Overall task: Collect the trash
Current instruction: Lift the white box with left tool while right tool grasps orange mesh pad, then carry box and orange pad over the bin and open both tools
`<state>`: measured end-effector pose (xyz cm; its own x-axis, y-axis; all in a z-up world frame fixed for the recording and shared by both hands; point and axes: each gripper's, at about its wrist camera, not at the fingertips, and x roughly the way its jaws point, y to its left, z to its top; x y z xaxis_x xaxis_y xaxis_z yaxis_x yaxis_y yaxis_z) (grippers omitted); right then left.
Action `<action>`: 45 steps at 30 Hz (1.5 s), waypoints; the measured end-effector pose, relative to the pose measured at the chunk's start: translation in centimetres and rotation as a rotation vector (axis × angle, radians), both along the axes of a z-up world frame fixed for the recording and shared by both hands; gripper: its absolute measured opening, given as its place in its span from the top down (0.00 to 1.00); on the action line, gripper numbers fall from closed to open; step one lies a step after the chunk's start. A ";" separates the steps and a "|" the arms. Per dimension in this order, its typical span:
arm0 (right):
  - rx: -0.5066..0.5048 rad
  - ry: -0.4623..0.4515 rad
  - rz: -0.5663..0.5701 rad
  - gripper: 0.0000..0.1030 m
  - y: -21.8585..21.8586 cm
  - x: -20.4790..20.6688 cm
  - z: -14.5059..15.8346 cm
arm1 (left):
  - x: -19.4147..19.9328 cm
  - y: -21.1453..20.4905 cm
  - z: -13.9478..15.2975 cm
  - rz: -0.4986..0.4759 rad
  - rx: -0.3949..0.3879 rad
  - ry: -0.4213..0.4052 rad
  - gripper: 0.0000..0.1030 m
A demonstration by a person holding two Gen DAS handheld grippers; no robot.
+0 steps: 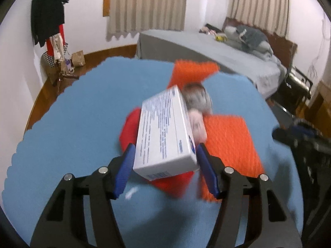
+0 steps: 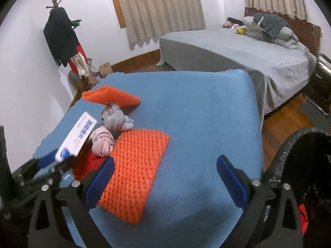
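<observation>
Between my left jaws [image 1: 165,155] sits the box [image 1: 165,132], gripped; right jaws [image 2: 165,177] are released. I keep pressure even carrying it right to the bin [image 2: 300,165].

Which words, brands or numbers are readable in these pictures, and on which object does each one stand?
None can be read.
White box held in the left gripper: lines of small blue print and a blue logo, all too blurred to read.
Nothing else shows any text.
</observation>
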<state>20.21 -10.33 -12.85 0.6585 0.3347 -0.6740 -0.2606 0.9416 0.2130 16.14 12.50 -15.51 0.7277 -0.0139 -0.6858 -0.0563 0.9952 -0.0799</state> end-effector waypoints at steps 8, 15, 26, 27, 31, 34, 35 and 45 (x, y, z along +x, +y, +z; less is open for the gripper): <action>-0.004 0.000 0.004 0.06 0.0 -0.2 -0.1 | 0.6 1.1 -0.6 0.012 -0.043 0.014 0.28; -0.007 0.006 0.006 0.06 0.2 -0.1 -0.2 | 2.0 1.3 -1.0 0.019 -0.054 0.033 0.45; -0.033 0.051 0.020 0.10 1.7 -0.4 -2.5 | -1.2 1.3 0.4 0.039 -0.018 -0.044 0.46; -0.042 0.061 0.024 0.13 2.0 -0.4 -3.0 | -1.4 1.3 0.5 0.038 -0.011 -0.044 0.46; -0.055 0.109 0.053 0.25 3.0 -0.3 -4.6 | -2.1 1.5 0.5 0.043 0.002 -0.042 0.46; -0.046 0.098 0.077 0.35 3.5 -0.4 -4.5 | -2.4 1.6 0.5 0.048 0.007 -0.043 0.46; -0.027 0.104 0.099 0.49 3.6 -0.5 -4.5 | -2.5 1.6 0.6 0.050 0.006 -0.044 0.46; 0.041 0.038 0.161 0.87 2.6 -1.6 -0.9 | -3.3 0.5 2.6 0.043 0.010 -0.088 0.47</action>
<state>18.58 -7.73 -13.70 0.5682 0.4618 -0.6811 -0.3982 0.8786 0.2635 12.79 13.05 -12.94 0.7850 0.0254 -0.6189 -0.0925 0.9928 -0.0766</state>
